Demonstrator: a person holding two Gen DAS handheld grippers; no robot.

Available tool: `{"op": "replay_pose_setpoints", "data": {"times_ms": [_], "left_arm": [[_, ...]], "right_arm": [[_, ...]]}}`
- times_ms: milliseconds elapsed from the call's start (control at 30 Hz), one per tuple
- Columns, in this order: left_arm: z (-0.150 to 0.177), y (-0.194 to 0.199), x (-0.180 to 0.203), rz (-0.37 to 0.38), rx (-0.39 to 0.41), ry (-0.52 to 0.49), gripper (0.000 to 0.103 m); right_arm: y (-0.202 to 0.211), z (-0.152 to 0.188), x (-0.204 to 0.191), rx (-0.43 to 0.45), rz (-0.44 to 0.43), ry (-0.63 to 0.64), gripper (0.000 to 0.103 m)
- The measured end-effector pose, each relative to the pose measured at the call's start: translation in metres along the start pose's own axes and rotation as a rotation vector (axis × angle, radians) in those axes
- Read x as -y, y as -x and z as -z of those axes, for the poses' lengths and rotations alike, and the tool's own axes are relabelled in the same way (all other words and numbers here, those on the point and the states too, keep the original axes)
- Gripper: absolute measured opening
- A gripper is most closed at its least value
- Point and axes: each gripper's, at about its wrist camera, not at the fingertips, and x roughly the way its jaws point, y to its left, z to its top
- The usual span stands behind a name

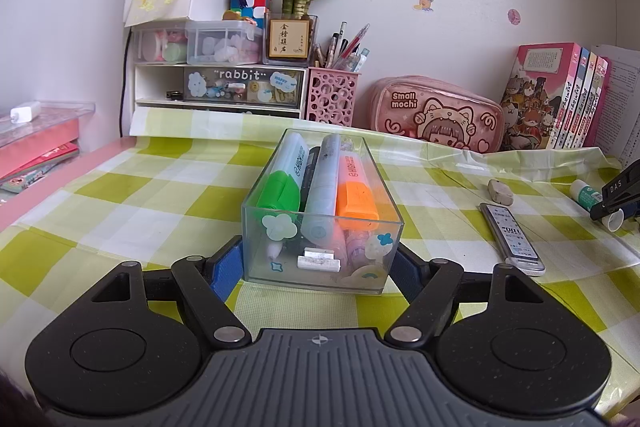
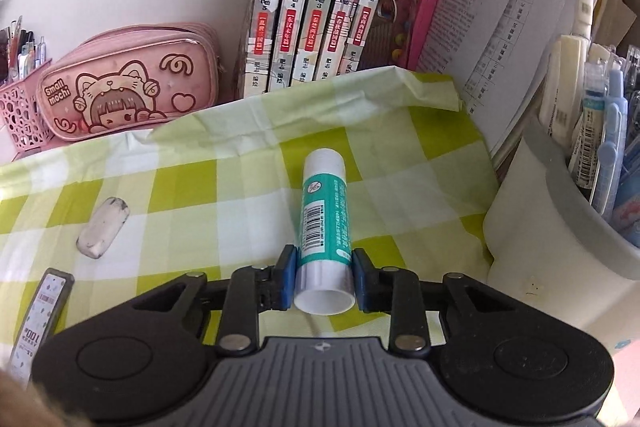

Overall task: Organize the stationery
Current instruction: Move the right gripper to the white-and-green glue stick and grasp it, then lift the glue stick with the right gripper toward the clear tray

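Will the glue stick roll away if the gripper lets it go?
Probably. The glue stick is a smooth round tube lying on its side on the checked tablecloth, so a nudge could roll it sideways. It looks stiff and light. The right gripper's blue pads sit against its sides near the white end, which should stop it for now.
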Motion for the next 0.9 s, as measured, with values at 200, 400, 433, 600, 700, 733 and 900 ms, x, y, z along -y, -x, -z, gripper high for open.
{"op": "replay_pose_setpoints", "data": {"times_ms": [200,400,433,600,700,733,900], "left_arm": [[0.000,0.000,0.000,0.000,0.000,0.000,0.074],[0.000,0.000,0.000,0.000,0.000,0.000,0.074],[0.000,0.000,0.000,0.000,0.000,0.000,0.074],[0.000,0.000,0.000,0.000,0.000,0.000,0.074],[0.000,0.000,0.000,0.001,0.000,0.000,0.074],[0.000,0.000,0.000,0.001,0.000,0.000,0.074],[0.000,0.000,0.000,0.001,0.002,0.001,0.074]], "right_arm": [[0.011,0.003,-0.011,-0.022,-0.142,-0.031,0.031],[0.027,0.010,-0.036,-0.057,-0.273,-0.020,0.031],[0.030,0.011,-0.040,-0.062,-0.291,-0.012,0.031],[0.039,0.014,-0.055,-0.087,-0.370,0.001,0.031],[0.045,0.019,-0.061,-0.096,-0.392,0.013,0.031],[0.046,0.021,-0.063,-0.101,-0.406,0.018,0.031],[0.042,0.027,-0.069,-0.168,-0.498,-0.001,0.032]]}}
